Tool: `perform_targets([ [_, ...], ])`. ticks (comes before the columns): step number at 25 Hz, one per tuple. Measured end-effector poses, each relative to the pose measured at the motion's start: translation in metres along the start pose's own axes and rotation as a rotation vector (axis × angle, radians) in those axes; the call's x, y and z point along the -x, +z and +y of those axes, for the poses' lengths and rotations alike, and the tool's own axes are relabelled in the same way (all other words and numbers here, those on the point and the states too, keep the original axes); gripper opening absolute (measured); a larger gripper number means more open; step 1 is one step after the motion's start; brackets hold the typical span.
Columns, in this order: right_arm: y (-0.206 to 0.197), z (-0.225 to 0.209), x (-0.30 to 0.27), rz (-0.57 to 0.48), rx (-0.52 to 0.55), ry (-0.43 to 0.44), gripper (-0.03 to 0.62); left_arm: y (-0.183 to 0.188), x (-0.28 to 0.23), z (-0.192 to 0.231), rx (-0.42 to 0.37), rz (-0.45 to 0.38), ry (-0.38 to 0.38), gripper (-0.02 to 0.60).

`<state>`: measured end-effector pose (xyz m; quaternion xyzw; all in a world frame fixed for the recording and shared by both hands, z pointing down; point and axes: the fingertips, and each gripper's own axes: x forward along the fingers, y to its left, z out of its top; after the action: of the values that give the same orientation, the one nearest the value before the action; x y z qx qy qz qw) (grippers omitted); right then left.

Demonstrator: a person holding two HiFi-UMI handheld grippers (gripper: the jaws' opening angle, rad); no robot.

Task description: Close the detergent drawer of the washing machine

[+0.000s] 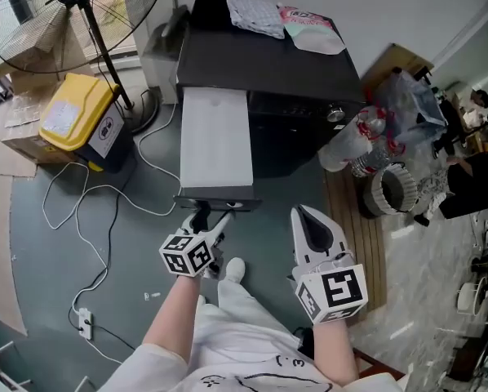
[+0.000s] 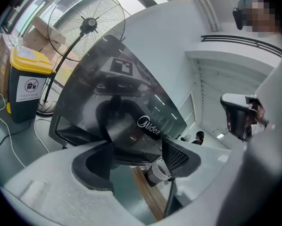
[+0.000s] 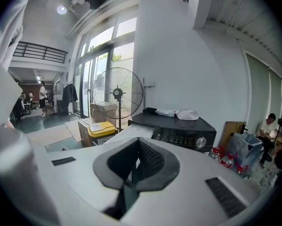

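Detergent drawer (image 1: 216,141) stands pulled far out of the black washing machine (image 1: 293,80), reaching toward the near side. The left gripper (image 1: 201,217) sits at its dark front panel (image 1: 217,194), jaws apart with the panel's lower edge between them. The right gripper (image 1: 312,223) hangs to the right, off the machine, jaws together on nothing.
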<state>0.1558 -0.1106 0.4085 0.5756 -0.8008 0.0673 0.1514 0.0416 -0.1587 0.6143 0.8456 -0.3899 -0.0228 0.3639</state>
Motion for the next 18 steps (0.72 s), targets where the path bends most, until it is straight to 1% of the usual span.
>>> perform_targets([
  [5, 0.012, 0.0, -0.006, -0.017, 0.003, 0.019, 0.0, 0.004, 0.001, 0.0, 0.039, 0.007, 0.038, 0.325],
  [12, 0.024, -0.013, -0.012, -0.039, 0.01, 0.033, 0.0, 0.005, -0.003, -0.003, 0.065, 0.015, 0.059, 0.325],
  [18, 0.032, -0.025, -0.022, -0.061, 0.011, 0.066, 0.0, 0.007, -0.005, -0.003, 0.071, 0.009, 0.067, 0.325],
])
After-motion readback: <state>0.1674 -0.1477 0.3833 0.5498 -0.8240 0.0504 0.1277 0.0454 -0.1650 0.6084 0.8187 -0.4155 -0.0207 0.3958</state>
